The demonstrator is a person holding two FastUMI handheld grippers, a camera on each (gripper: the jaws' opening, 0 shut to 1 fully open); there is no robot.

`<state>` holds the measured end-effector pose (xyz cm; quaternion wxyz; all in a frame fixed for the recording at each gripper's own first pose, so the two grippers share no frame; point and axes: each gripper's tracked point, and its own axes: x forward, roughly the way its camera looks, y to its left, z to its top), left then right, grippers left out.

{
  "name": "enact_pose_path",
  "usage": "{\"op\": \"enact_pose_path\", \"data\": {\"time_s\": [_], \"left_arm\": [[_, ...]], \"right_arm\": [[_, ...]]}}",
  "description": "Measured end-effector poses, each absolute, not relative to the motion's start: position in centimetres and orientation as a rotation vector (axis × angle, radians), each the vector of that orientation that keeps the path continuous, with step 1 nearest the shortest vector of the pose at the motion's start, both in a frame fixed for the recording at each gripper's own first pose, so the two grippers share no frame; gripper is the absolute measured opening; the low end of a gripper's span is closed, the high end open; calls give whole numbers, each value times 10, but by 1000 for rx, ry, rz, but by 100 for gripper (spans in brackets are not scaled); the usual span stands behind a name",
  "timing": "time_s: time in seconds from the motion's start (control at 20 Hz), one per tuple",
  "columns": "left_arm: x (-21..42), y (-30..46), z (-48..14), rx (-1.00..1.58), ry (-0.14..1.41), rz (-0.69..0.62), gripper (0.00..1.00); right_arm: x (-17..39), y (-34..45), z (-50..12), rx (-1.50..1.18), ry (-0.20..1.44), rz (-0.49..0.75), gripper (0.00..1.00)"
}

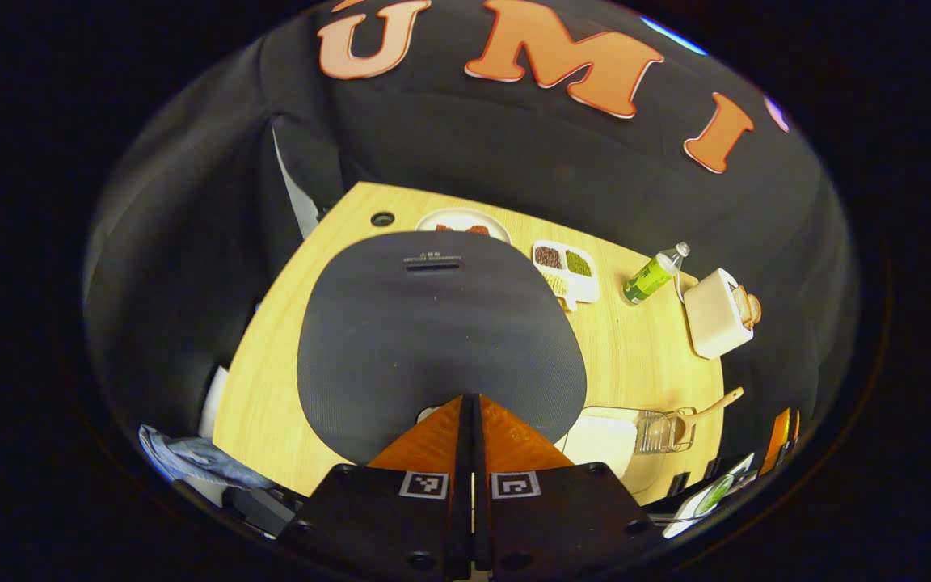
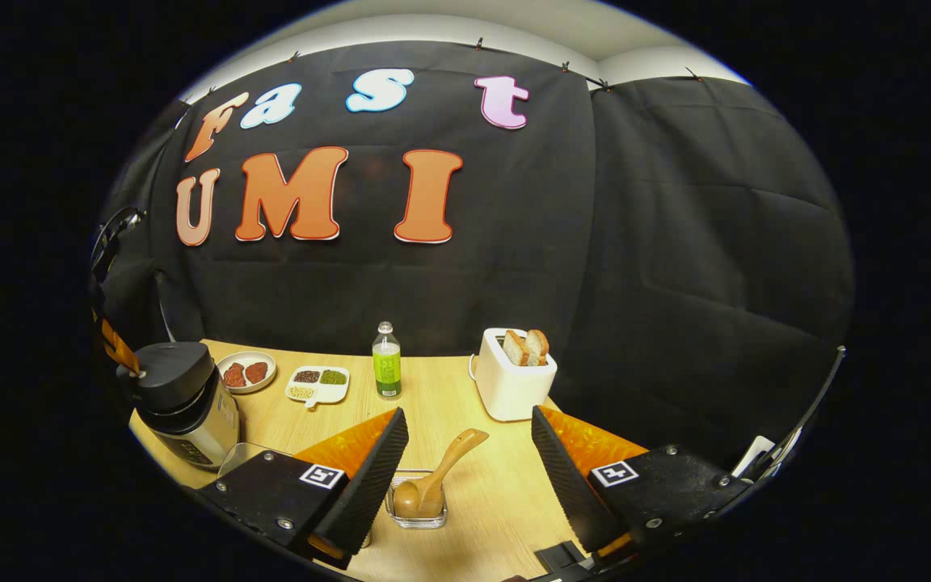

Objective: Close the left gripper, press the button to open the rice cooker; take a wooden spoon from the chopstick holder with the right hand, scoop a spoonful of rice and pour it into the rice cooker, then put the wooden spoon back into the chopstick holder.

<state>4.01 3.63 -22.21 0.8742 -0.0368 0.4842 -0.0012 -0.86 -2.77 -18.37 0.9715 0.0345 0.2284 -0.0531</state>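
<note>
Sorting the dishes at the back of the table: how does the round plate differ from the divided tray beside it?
The round white plate is one open dish with reddish-brown pieces; the white divided tray is squarish, with compartments of dark, green and pale grains. The plate lies nearer the black-lidded rice cooker. Both are white and lie flat on the wooden table.

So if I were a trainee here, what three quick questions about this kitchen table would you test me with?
1. True or false: the rice cooker's lid is shut.
2. Where does the wooden spoon sit? A) in the clear chopstick holder B) in the toaster C) flat on the table
3. Fill in: the left gripper has its fingers ____, while the right gripper has them ____.

Key:
1. True; the dark lid lies flat and down on the cooker.
2. A; it leans in the holder, handle up.
3. closed; open, spread to either side of the spoon without touching it.
</note>
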Motion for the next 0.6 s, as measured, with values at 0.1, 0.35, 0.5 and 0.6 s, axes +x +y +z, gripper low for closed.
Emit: {"op": "enact_pose_path", "data": {"time_s": [0.1,0.35,0.5,0.6], "left_arm": [[48,37,-205,-17,929,3,9],[76,46,-158,77,720,63,6],[80,49,-128,105,604,92,14],[85,50,-107,104,523,96,32]], "right_arm": [[-7,-23,-192,84,481,-87,95],[-5,-10,-219,131,550,-38,95],[-5,-6,-235,166,591,-17,95],[-3,-6,-242,178,606,-8,95]]}}
